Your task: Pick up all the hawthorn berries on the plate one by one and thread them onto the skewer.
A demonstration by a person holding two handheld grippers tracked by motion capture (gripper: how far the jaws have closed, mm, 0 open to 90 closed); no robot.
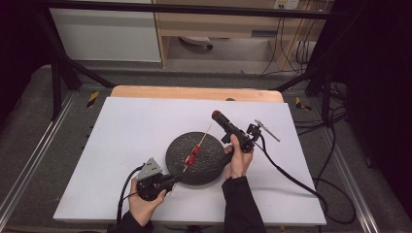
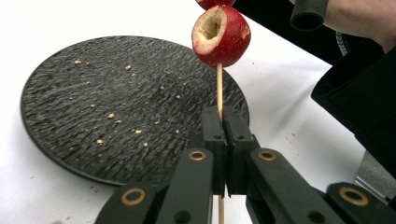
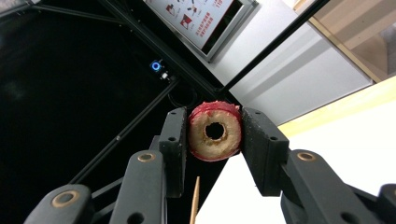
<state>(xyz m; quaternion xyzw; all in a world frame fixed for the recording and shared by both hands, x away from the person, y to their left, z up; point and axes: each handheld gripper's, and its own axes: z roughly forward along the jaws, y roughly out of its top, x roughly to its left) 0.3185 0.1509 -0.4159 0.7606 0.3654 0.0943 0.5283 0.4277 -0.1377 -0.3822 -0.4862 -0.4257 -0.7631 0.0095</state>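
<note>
A thin wooden skewer carries two red cored fruits and slants up over the black round plate. My left gripper is shut on the skewer's lower end, near the plate's front edge. In the left gripper view the nearer fruit shows its hollow core, with crumbs scattered on the plate. Beyond the plate, my right gripper is raised and tilted up. Its jaws are shut on a third red cored fruit, and the skewer's tip shows just below it.
The plate lies on a white board over a wooden table. A dark sleeve reaches in beside the plate. Cables trail from both grippers across the board. A black frame and shelving stand behind.
</note>
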